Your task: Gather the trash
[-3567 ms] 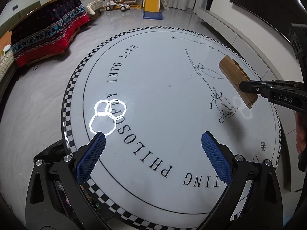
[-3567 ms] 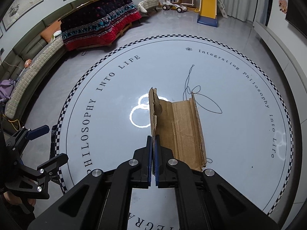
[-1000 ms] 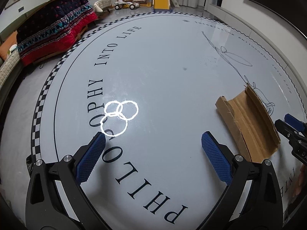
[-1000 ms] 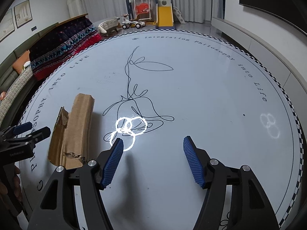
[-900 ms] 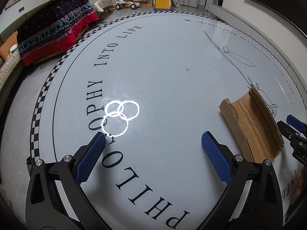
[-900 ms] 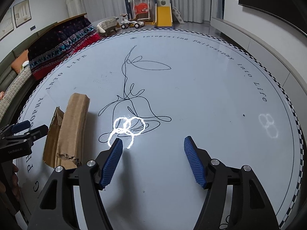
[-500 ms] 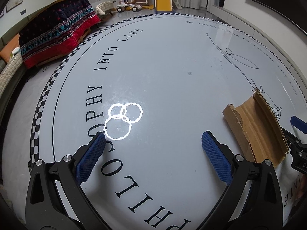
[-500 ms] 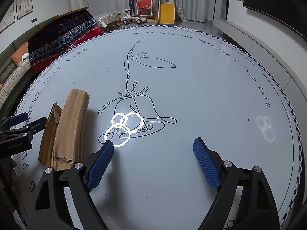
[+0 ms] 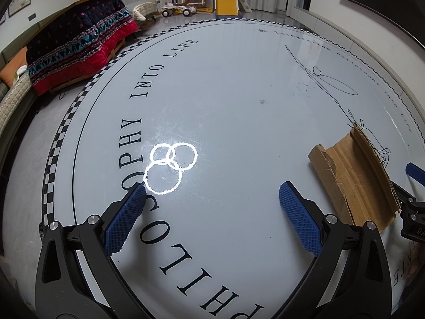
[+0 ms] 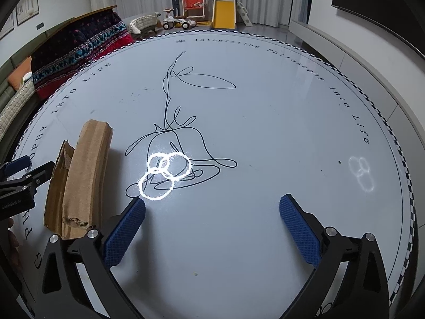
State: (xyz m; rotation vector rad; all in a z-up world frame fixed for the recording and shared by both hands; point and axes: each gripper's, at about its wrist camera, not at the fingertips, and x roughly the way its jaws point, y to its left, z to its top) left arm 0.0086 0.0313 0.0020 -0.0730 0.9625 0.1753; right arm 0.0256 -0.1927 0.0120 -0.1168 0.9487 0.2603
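Note:
A torn, curled piece of brown cardboard [image 9: 353,178] lies on the round white table [image 9: 225,85], between the two grippers. In the right wrist view the same cardboard [image 10: 79,175] rests just left of my right gripper [image 10: 212,202]. The right gripper's jaws are opening wide, and only bare tabletop shows between its blue pads. My left gripper [image 9: 212,188] stands open over the printed lettering, with the cardboard just to its right and nothing between its fingers. Each gripper's tip shows at the edge of the other's view.
The table has a checkered rim [image 9: 57,143], black lettering and a line drawing [image 10: 180,143]. Lamp glare [image 9: 170,167] marks the surface. On the floor beyond are a red and dark quilted blanket [image 9: 77,45], a sofa and children's toys with a yellow slide [image 10: 224,13].
The right gripper let go of the cardboard, which now lies on the table, and its jaws have spread wider over the last second. The left gripper has stayed open.

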